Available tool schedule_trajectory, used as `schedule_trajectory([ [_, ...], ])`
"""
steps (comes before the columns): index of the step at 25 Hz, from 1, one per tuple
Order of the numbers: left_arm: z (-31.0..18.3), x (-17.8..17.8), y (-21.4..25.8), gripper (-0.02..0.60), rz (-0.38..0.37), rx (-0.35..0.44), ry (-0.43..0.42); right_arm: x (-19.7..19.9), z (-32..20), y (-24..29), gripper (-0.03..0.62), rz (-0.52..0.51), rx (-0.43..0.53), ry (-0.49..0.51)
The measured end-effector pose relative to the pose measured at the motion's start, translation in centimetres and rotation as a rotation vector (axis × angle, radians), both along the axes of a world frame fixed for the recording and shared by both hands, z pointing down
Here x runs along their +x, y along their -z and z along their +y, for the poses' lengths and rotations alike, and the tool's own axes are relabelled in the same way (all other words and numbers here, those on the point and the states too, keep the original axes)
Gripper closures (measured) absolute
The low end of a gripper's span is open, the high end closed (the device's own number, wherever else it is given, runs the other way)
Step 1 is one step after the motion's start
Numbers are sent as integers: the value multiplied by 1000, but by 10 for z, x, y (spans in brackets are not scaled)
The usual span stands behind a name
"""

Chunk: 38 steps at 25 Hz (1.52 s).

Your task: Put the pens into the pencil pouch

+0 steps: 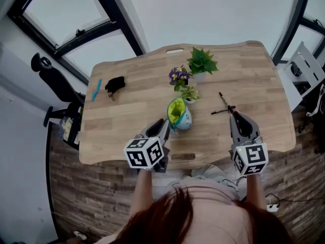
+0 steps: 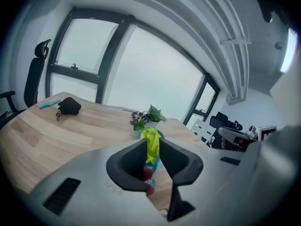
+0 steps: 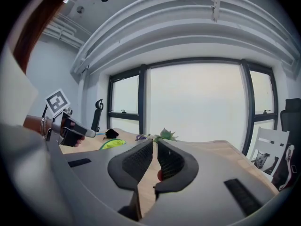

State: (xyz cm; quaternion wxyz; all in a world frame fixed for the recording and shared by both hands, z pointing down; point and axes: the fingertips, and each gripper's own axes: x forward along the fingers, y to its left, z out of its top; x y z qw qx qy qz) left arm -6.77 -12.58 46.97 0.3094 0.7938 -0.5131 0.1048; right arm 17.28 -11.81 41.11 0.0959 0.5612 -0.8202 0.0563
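pouch [image 1: 179, 113], teal outside with a yellow-green lining, stands open-mouthed on the wooden table [image 1: 137, 131] near its front edge, just in front of a small potted plant [image 1: 189, 93]. behind that are purple flowers [image 1: 179, 76] and a bigger green plant [image 1: 202, 62]. the left gripper [image 1: 166, 124] points at the pouch's left side with its jaws apart. in the left gripper view the yellow lip shows in the gap between them, and i cannot tell if it touches a pad. two dark pens [image 1: 223, 108] lie crossed on the table to the right of the pouch, well apart from it. the right gripper [image 1: 234, 117] sits just on the near side of them, its jaws drawn together to a thin slit with nothing between. a blue pen [image 1: 96, 89] lies at the far left beside a black bundle [image 1: 115, 84].
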Motion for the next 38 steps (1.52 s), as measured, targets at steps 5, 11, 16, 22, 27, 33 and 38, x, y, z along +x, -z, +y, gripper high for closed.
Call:
schedule_trajectory([
  [5, -12, -3, -22, 474, 22, -74, 29, 14, -15, -17, 589, 24, -31, 10],
  [11, -22, -2, -49, 462, 63, -167, 39, 33, -31, -43, 565, 50, -83, 21],
  [16, -26, 1, -59, 461, 69, -191, 64, 45, -41, -71, 551, 67, -142, 28],
  [22, -29, 6, -66, 460, 70, -210, 75, 52, -52, -107, 539, 91, -215, 49],
  [27, -31, 8, -70, 460, 91, -232, 85, 57, -59, -139, 533, 102, -283, 51],
  [33, -32, 12, -72, 462, 90, -240, 79, 62, -69, -174, 520, 114, -351, 43],
  [38, -32, 11, -77, 465, 74, -255, 79, 67, -73, -202, 514, 130, -412, 32],
])
